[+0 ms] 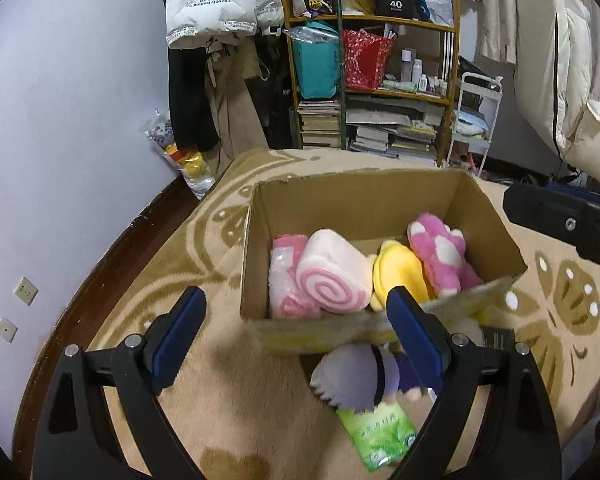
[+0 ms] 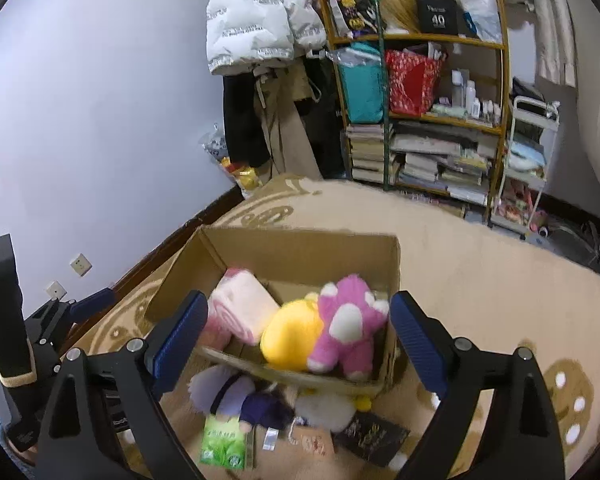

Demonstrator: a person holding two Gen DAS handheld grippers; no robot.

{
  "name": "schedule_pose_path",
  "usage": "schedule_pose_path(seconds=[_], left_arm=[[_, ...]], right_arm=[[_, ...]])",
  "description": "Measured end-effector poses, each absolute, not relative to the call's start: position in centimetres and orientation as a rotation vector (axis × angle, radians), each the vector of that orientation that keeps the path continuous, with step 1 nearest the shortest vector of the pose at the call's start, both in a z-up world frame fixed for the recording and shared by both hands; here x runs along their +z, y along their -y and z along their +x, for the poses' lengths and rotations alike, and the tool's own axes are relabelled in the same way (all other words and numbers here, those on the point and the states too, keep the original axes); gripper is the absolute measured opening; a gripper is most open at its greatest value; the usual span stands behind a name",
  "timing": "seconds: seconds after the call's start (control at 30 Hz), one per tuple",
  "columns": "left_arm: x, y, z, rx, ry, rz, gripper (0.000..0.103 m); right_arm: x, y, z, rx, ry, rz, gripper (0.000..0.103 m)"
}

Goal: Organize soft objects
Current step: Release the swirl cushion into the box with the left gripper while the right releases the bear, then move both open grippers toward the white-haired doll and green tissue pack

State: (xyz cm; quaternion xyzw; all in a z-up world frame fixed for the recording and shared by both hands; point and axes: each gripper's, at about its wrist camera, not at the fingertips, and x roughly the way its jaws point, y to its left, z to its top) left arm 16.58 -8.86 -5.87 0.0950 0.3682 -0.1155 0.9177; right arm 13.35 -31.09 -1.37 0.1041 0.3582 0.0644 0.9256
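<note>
Sitting on carpet: a cardboard box (image 1: 380, 200), top open, on the beige patterned rug (image 1: 228, 392).
Inside the box: a pink swirl roll cushion (image 1: 332, 276) at left, a folded pink towel (image 1: 286, 276) beside it against the left wall, a yellow plush (image 1: 398, 270) in the middle, a pink-and-white plush (image 1: 440, 254) at right.
Outside the box: a grey-haired doll (image 1: 352, 376) lies on the rug just in front of the near wall, touching a green tissue pack (image 1: 380, 436).
Left gripper (image 1: 296, 328): fingers spread wide, nothing pressed between the pads; the doll shows in the gap below.
Right gripper (image 2: 298, 332): fingers spread wide, held over the box's near edge, gripping nothing.
Background: a wooden shelf (image 2: 436, 92) with books and bags.
</note>
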Motion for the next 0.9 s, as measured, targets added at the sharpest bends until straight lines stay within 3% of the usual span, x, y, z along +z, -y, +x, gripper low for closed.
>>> schedule_pose_path(seconds=[0.9], left_arm=[[-9.9,7.9,12.9,-0.205,-0.927,0.172,0.092]], right_arm=[[-5.0,31.7,10.1,0.059,-0.901,0.289,0.097]])
